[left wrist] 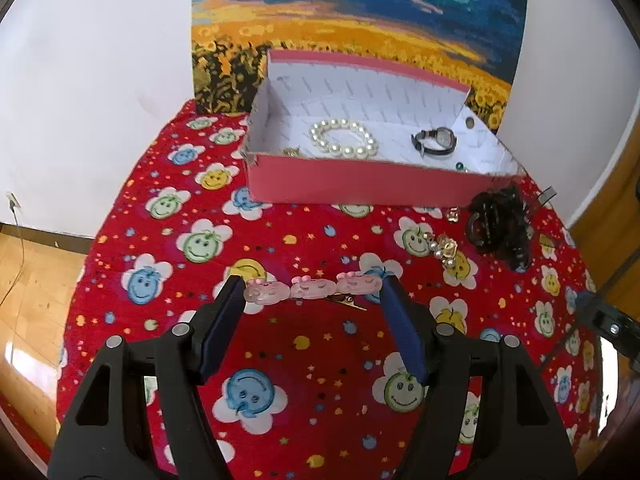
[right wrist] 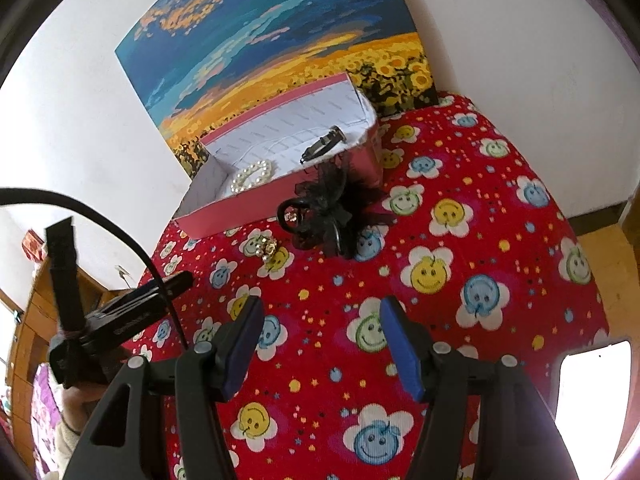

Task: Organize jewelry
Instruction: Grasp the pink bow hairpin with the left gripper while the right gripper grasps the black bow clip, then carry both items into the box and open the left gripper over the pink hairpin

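Left wrist view: left gripper (left wrist: 312, 292) spread wide astride pink hair clip (left wrist: 308, 289), frame centre. Bracelet (left wrist: 344, 138) & watch (left wrist: 435, 141) already boxed (left wrist: 360, 182); black bow (left wrist: 500, 224), earrings (left wrist: 442, 248) left outside. Right gripper (right wrist: 320, 312) spread, empty.

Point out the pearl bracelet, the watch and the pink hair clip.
pearl bracelet (left wrist: 344, 138), left wrist view, on the beads at its near edge
watch (left wrist: 436, 140), left wrist view, on its strap
pink hair clip (left wrist: 308, 289), left wrist view, on the middle pink figure
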The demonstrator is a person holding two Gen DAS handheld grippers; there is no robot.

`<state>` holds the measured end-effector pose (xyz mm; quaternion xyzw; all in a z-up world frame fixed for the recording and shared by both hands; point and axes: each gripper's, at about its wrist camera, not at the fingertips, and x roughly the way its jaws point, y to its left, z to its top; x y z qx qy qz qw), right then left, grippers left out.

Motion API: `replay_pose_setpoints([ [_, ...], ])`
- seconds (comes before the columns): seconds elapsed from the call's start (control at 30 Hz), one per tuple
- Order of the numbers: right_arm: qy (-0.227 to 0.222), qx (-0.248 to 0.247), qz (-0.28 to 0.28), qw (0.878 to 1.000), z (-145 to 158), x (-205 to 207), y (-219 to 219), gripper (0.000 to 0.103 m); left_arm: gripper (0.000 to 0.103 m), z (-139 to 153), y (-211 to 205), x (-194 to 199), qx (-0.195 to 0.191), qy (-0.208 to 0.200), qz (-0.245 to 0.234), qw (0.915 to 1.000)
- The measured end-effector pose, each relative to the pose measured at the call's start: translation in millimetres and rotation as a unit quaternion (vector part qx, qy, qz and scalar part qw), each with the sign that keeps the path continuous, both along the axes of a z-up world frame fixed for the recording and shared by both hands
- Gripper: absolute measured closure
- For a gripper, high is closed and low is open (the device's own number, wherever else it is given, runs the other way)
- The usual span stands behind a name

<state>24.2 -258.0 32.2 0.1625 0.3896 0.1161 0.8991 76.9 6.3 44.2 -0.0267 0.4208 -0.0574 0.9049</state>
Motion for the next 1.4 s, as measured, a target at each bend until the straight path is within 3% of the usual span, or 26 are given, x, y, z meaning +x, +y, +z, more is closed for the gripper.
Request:
replay_pose_setpoints([
  [0.3, 0.009, -0.056, 0.003, 0.998, 6.5, 39.9, 18.1, 0.04, 0.036, 10.5, 17.2, -9.9, -0.006, -0.017, 0.006, 0.9998],
  [0.53, 0.025, -0.077, -0.003, 0.997, 2.0, 69.9, 32.6, 0.029, 0.036, 11.5, 29.9, -10.1, -0.019, -0.02, 0.01, 0.9995],
  [0.93, 0.044, -0.132, -0.008, 0.99, -17.6, 106.8, 52.2, 0.029, 0.036, 10.7, 41.3, -9.4, -0.031, -0.023, 0.017, 0.9991],
  [1.0, 0.046, -0.131, -0.007, 0.99, -20.0, 109.5, 52.6, 0.033, 0.036, 10.3, 41.8, -9.1, -0.031, -0.022, 0.018, 0.9991],
  [1.07, 0.051, -0.13, 0.001, 0.99, -23.1, 111.0, 52.3, 0.044, 0.036, 9.8, 41.6, -9.1, -0.031, -0.021, 0.019, 0.9991],
  [1.4, 0.032, -0.123, 0.011, 0.992, -12.6, 98.6, 44.4, 0.047, 0.036, 12.3, 38.6, -12.2, -0.03, -0.025, 0.017, 0.9991],
])
